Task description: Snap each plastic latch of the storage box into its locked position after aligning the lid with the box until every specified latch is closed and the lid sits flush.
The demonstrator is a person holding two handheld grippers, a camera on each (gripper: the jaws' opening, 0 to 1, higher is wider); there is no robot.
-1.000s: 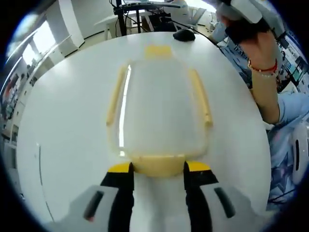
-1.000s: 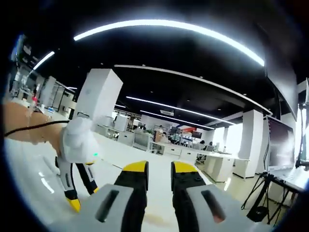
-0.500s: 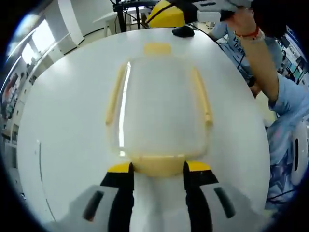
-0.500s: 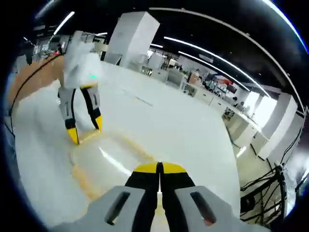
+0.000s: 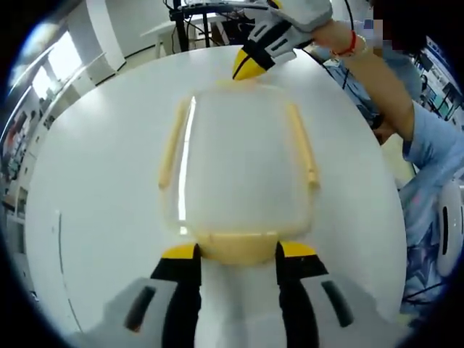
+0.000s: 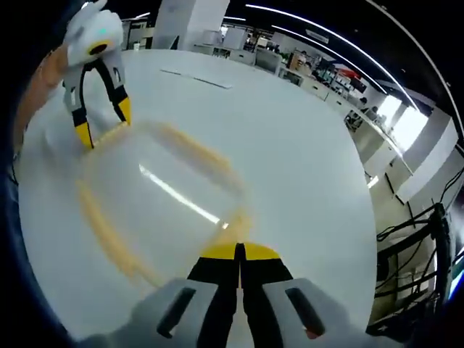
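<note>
A clear storage box (image 5: 239,159) with its lid on rests on a round white table (image 5: 94,217). Long yellow latches (image 5: 171,145) run along both of its sides. My left gripper (image 5: 239,252) is open, and the near yellow end latch (image 5: 235,246) lies between its fingers. My right gripper (image 5: 246,69) reaches in from the top right, shut, with its tips on the far end latch (image 5: 233,81). In the right gripper view the shut right gripper (image 6: 237,251) hovers just over that end latch (image 6: 235,221), with the lid (image 6: 152,196) beyond. The left gripper (image 6: 101,119) stands open at the box's other end.
A person's forearm with a red bracelet (image 5: 350,45) and a blue sleeve (image 5: 428,145) hang over the table's right edge. Dark stands and desks (image 5: 196,22) are behind the table. A tripod (image 6: 428,232) stands on the floor beyond the table edge.
My right gripper has come down from up in the air to the box's far end latch and shut its jaws. The left gripper and the box have stayed put.
</note>
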